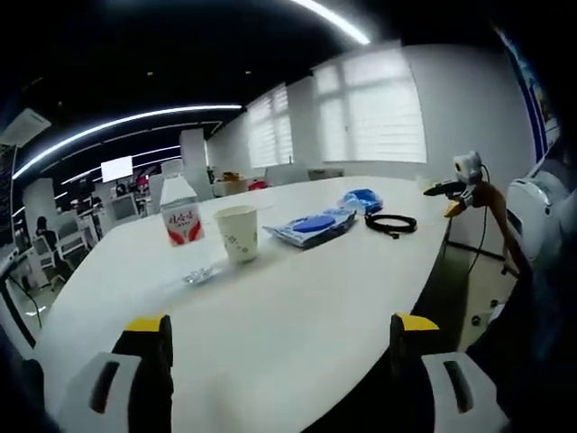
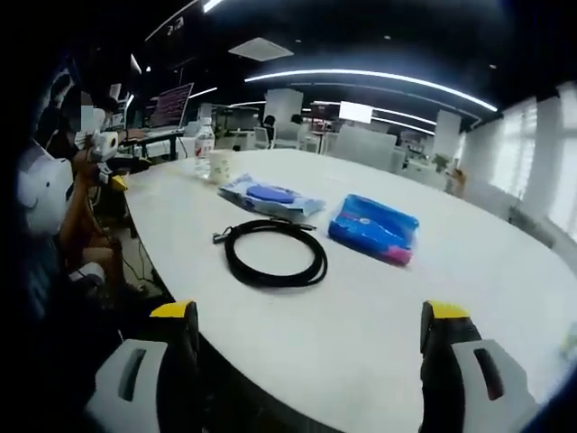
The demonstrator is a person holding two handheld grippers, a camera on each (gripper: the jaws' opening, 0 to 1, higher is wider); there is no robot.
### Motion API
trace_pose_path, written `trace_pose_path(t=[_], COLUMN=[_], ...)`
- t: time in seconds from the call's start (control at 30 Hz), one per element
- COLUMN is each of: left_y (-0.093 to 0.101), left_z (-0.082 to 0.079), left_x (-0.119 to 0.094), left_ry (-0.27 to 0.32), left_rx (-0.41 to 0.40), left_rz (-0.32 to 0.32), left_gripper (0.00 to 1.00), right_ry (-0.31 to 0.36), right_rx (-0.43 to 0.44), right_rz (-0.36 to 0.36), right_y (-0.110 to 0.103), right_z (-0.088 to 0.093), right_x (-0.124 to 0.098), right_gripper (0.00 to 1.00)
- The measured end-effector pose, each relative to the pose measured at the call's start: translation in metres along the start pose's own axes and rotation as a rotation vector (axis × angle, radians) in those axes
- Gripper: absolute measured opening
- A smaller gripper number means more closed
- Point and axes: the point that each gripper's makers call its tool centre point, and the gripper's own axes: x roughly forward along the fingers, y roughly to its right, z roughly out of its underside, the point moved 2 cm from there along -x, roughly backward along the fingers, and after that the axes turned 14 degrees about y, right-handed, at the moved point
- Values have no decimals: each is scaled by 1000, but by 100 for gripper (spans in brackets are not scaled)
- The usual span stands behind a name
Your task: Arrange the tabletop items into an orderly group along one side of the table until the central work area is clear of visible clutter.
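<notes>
Left gripper view, near to far. Left gripper [image 1: 281, 329] is held low over the near edge of the white table [image 1: 297, 307]; jaws are spread wide, yellow-tipped, nothing between them; lower parts are cut off by the frame. A small crumpled clear wrapper [image 1: 198, 275] is seen next, hard to make out. Paper cup [image 1: 238, 234] stands upright just beyond it, w/ water bottle [image 1: 181, 215] beside it, red label, print not legible. Further on: flat blue-and-white packet [image 1: 315, 225], coiled black cable [image 1: 391, 223], blue pouch [image 1: 362, 200], all apart from each other. Right gripper [image 1: 455, 188] is seen at the far table edge, small; its jaws can't be read here.

Right gripper view. Right gripper [image 2: 311, 334] jaws are likewise wide apart and empty. Cable [image 2: 275, 253] lies nearest, pouch [image 2: 374, 226] to its right, packet [image 2: 268, 197] behind. Cup [image 2: 221, 166] and bottle [image 2: 205, 144] are far off, tiny. Left gripper [image 2: 106, 149] is partly hidden at the far edge.
</notes>
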Motion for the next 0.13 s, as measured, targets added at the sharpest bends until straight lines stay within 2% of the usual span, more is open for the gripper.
trace_pose_path(t=[0.13], left_y=[-1], left_z=[4], left_x=[-1], left_ry=[-22], left_rx=[8], left_rz=[-5], left_gripper=[100], right_ry=[-5], right_rx=[1], right_rz=[-3], right_y=[0], right_z=[1], right_x=[1], right_gripper=[100])
